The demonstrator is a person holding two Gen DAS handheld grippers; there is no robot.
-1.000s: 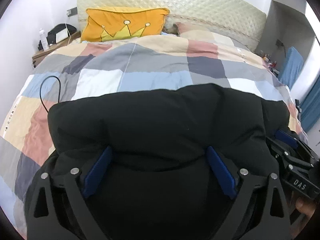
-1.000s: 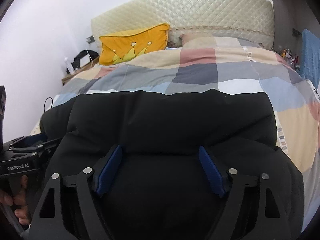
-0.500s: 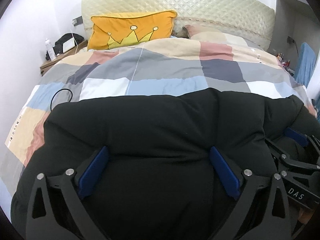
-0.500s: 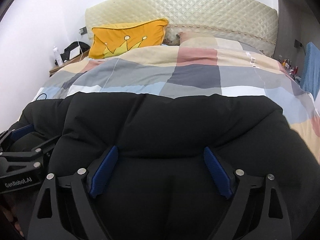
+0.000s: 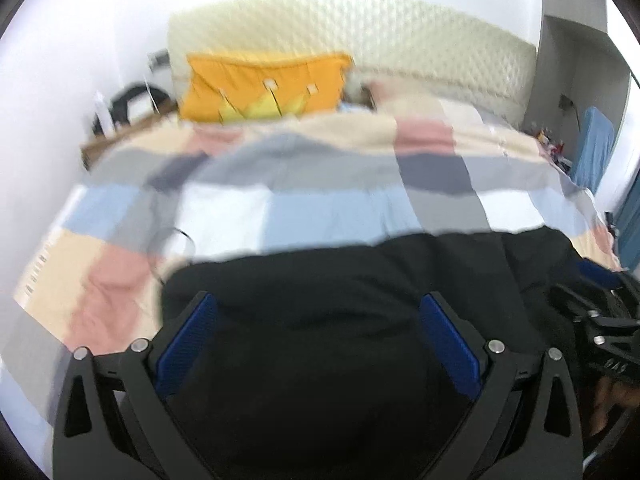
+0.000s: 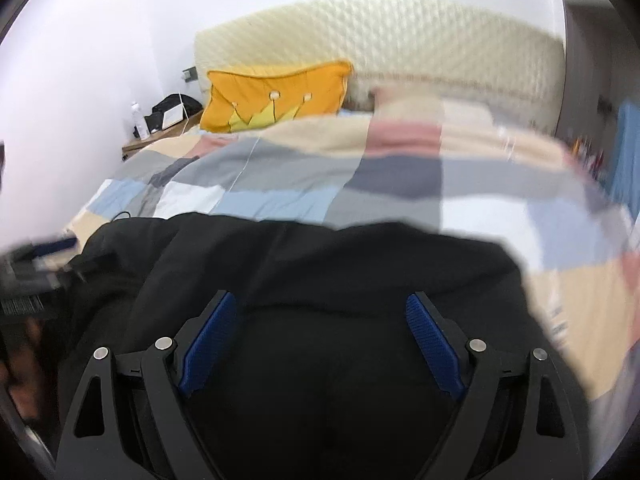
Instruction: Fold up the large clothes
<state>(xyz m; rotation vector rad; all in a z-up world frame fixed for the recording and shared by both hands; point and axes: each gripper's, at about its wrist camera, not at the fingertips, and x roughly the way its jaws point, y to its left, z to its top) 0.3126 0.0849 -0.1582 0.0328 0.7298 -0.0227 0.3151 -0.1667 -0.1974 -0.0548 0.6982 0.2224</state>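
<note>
While both tongs [image 5: 318, 338] [image 6: 322, 338] gape wide over it, the black coat [image 5: 360, 280] lies crosswise on the bed [image 5: 320, 200].

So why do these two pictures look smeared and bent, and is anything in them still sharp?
Left wrist view: the quilt and pillow are smeared by motion, while the left gripper stays crisp. Right wrist view: the right side blurs most, the pillow less, and the right gripper is sharp. Both views: the fisheye lens bends the headboard, and the black jacket shows almost no detail.
</note>
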